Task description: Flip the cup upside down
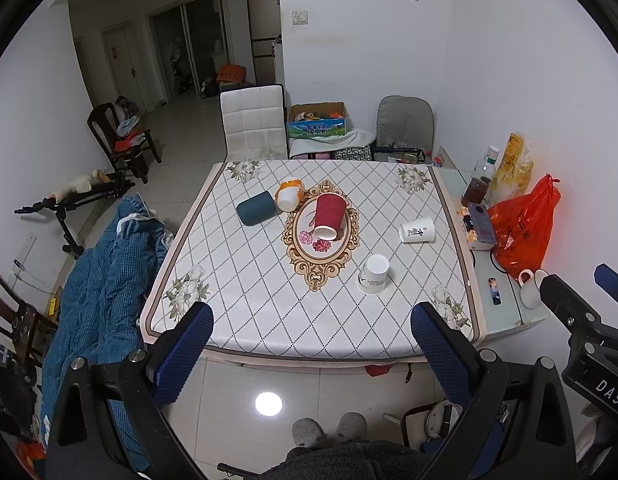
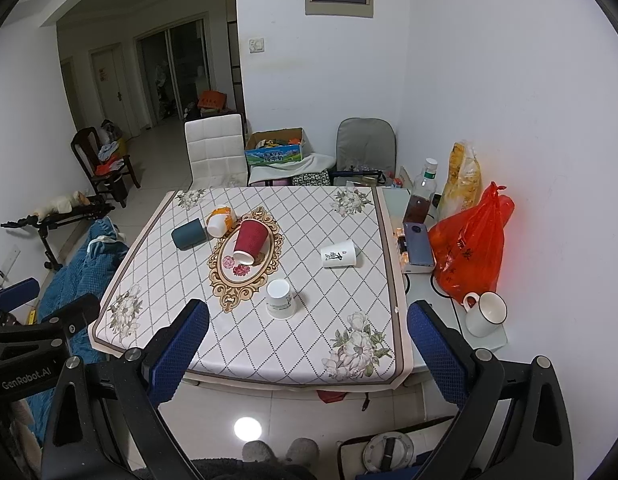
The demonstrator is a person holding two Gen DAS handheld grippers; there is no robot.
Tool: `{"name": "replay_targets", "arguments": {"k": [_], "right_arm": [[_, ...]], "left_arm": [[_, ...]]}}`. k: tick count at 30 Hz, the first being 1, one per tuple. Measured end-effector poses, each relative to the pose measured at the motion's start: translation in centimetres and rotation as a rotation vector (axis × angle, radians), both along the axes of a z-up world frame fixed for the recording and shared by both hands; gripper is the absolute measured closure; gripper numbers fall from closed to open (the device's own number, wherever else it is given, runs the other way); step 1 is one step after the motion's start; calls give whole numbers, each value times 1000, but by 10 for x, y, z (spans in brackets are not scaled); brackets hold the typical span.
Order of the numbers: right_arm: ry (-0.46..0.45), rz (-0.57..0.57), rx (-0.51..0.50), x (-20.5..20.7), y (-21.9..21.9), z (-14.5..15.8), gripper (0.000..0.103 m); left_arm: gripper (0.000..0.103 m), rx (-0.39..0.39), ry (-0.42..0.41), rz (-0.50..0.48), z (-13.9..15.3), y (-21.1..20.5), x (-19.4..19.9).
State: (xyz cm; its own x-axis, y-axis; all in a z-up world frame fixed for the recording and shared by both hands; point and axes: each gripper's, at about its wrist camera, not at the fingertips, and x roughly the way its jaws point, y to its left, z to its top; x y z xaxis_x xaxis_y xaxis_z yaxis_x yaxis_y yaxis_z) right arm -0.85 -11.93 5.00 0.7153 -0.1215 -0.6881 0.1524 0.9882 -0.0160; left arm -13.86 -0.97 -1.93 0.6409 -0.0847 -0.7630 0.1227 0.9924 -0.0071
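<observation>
Several cups sit on the patterned tablecloth (image 1: 269,304) (image 2: 245,344). A white paper cup (image 1: 373,274) (image 2: 280,299) stands upside down near the front. A red ribbed cup (image 1: 328,216) (image 2: 249,241) lies on its side in the middle. A white cup with black writing (image 1: 417,230) (image 2: 338,254) lies on its side at the right. A dark teal cup (image 1: 256,209) (image 2: 189,233) and an orange-white cup (image 1: 289,194) (image 2: 220,217) lie at the far left. My left gripper (image 1: 313,356) and right gripper (image 2: 309,354) are open and empty, back from the table's front edge.
A side table at the right holds a white mug (image 2: 485,314), a red plastic bag (image 2: 469,248), a phone (image 2: 417,244) and a bottle (image 2: 421,192). A blue quilt (image 1: 109,280) lies left of the table. Chairs (image 1: 253,122) and a box (image 1: 317,120) stand behind.
</observation>
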Motion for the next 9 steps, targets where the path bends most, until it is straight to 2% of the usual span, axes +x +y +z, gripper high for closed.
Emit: {"name": "replay_targets", "arguments": {"k": [9], "right_arm": [[8, 8, 4, -3, 3, 1, 2]], "left_arm": [[2, 5, -11, 11, 0, 3, -10]]}}
